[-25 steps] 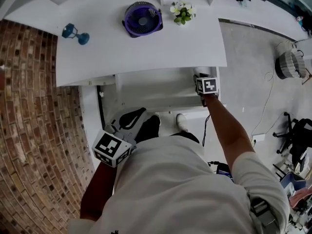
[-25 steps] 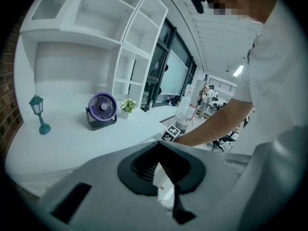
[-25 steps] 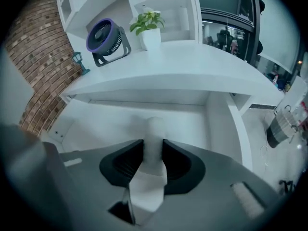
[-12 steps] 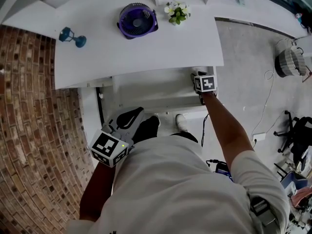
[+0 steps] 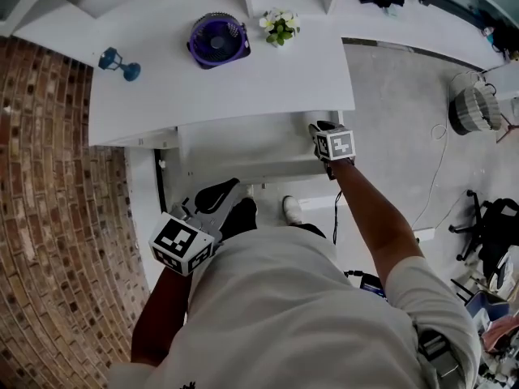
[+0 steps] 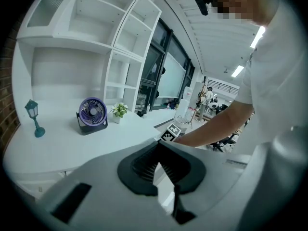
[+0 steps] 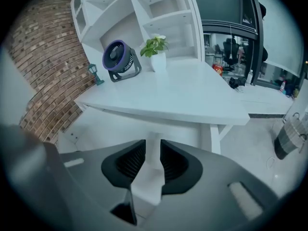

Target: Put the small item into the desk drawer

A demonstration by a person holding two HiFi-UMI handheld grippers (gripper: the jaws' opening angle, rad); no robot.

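Note:
The white desk drawer [image 5: 243,146] stands pulled out under the desk top [image 5: 243,83]. My right gripper [image 5: 318,130] is at the drawer's right wall [image 7: 153,165]. Its jaws are closing, and the white wall fills the gap between the pads in the right gripper view [image 7: 153,150]. My left gripper [image 5: 217,194] hangs close to my body, below the drawer's front, shut with nothing in it [image 6: 158,146]. A small blue lantern figure [image 5: 119,61] stands on the desk's far left. The drawer's visible floor looks bare.
A purple fan [image 5: 217,39] and a potted plant [image 5: 280,27] stand at the back of the desk, under white shelves [image 6: 96,57]. A brick wall [image 5: 57,217] runs along the left. Grey floor, a basket [image 5: 477,108] and a chair base [image 5: 486,225] lie to the right.
The head view has drifted, so the desk sits further left in it. My right gripper stays at the drawer's right wall. The left gripper has barely moved.

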